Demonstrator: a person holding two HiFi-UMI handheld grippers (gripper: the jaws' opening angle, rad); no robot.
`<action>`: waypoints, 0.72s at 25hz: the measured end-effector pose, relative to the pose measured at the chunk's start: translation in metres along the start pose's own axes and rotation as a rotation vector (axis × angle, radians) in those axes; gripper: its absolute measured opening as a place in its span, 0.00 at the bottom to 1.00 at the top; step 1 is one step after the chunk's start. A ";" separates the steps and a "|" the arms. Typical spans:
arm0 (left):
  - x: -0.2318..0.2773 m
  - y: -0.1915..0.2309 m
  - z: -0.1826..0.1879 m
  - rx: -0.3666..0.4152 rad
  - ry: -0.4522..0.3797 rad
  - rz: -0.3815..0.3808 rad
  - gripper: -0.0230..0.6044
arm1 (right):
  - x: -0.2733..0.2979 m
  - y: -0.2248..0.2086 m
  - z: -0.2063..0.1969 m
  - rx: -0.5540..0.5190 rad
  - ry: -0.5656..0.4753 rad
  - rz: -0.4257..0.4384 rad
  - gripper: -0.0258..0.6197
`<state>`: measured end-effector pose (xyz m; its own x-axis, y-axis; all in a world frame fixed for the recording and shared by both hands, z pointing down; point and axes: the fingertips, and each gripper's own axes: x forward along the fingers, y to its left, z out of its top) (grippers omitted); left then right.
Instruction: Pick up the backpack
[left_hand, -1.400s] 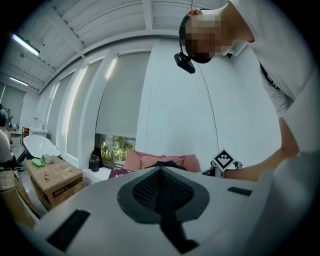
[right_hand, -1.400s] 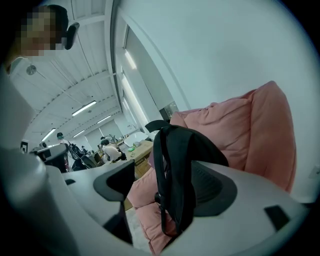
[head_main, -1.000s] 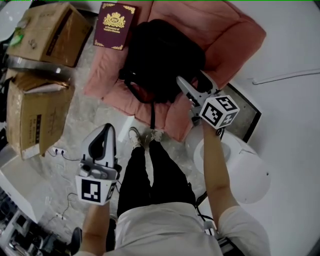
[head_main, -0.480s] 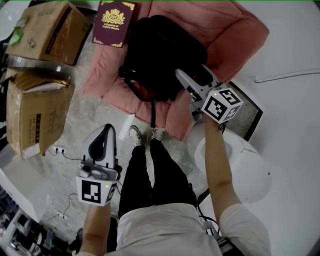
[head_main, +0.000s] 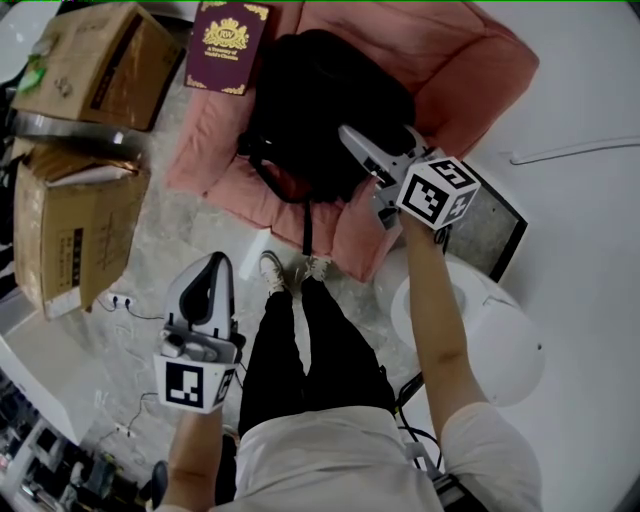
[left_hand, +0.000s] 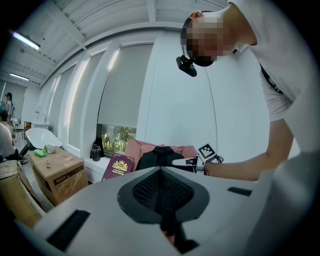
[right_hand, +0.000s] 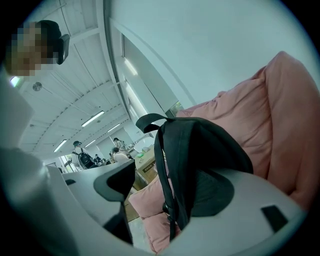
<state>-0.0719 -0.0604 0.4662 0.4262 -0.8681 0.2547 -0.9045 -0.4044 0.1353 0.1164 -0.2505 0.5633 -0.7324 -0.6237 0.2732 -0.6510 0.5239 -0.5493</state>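
Observation:
The black backpack (head_main: 320, 105) lies on a pink cushioned seat (head_main: 455, 70); its straps hang over the seat's front edge. My right gripper (head_main: 378, 142) is open at the backpack's right side, one finger lying against the black fabric. In the right gripper view a backpack strap (right_hand: 167, 165) runs down between the two spread jaws, and the backpack's body (right_hand: 210, 145) fills the space ahead. My left gripper (head_main: 208, 262) is shut and empty, held low above the floor to the left of the person's legs. The left gripper view shows the backpack (left_hand: 159, 156) far off.
A maroon book with a gold crest (head_main: 228, 42) leans on the seat's left end. Two cardboard boxes (head_main: 100, 62) (head_main: 70, 230) stand at the left. A white round stand (head_main: 495, 345) and a dark mat (head_main: 492, 232) sit at the right. The person's legs (head_main: 300, 345) are in the middle.
My right gripper has moved up and to the left, closer onto the backpack's side. The left gripper has stayed where it was.

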 end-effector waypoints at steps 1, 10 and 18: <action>0.000 0.000 0.000 0.000 0.001 0.001 0.06 | 0.002 0.000 0.000 -0.001 0.002 0.003 0.58; 0.009 0.004 0.005 -0.005 -0.009 0.004 0.06 | 0.017 0.002 0.006 0.000 0.006 0.029 0.58; 0.013 0.012 0.003 -0.008 -0.006 0.009 0.06 | 0.026 0.001 0.006 -0.001 0.020 0.037 0.57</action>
<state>-0.0770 -0.0774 0.4680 0.4181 -0.8732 0.2503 -0.9081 -0.3943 0.1411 0.0975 -0.2698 0.5650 -0.7598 -0.5920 0.2688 -0.6238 0.5471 -0.5582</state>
